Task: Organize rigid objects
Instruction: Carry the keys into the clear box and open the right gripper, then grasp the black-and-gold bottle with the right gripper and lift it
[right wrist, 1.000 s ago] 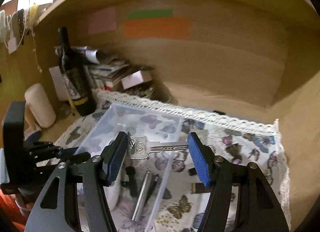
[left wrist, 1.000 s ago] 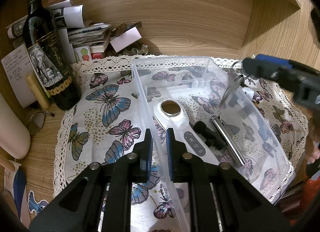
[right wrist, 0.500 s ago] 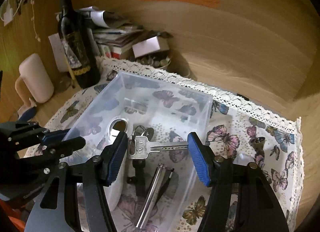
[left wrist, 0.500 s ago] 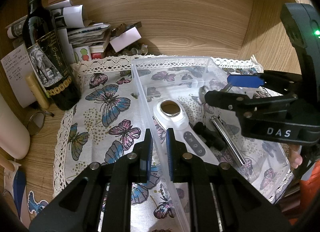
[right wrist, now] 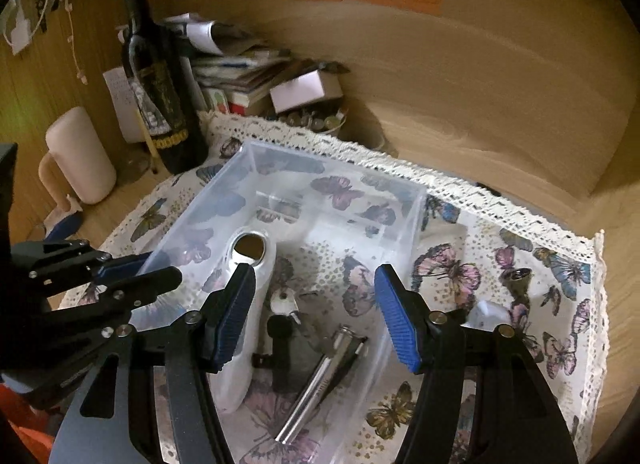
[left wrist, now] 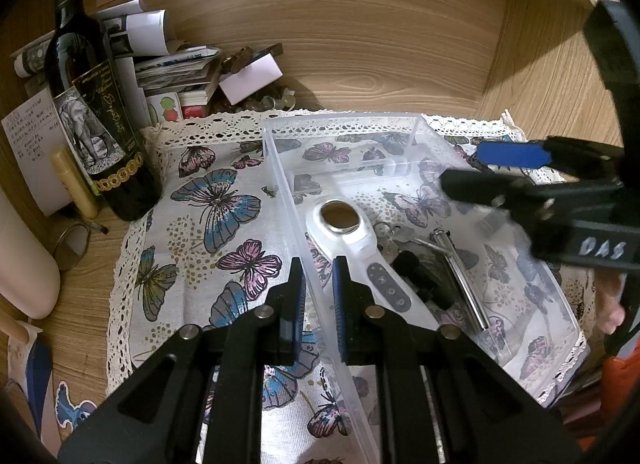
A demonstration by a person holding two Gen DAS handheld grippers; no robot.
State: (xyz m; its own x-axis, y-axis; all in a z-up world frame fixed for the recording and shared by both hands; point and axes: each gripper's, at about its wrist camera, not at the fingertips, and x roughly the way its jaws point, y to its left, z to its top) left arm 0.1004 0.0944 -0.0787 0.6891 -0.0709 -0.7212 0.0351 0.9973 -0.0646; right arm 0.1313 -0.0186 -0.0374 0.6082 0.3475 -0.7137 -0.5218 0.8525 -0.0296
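Observation:
A clear plastic bin (left wrist: 344, 118) stands on a butterfly-print cloth (left wrist: 220, 224). My left gripper (left wrist: 319, 268) is shut on the bin's near left wall, one pad on each side. In the bin lie a white handheld device with a round metal head (right wrist: 250, 248), a black piece (right wrist: 280, 336), a metal cylinder (right wrist: 320, 380) and a silver key (right wrist: 282, 302). My right gripper (right wrist: 316, 284) hovers over the bin's inside, open, with nothing between its blue pads. The left wrist view shows it (left wrist: 464, 170) coming in from the right above the bin.
A dark wine bottle (left wrist: 92, 104) and a pile of papers and books (left wrist: 176, 72) stand at the back left against the wooden wall. A cream mug (right wrist: 80, 156) is at the far left. A small metal bell (right wrist: 516, 278) lies on the cloth right of the bin.
The key that spanned the right gripper's pads has left them and now lies in the bin. The right gripper moved in over the bin and tilted down. The left gripper kept still.

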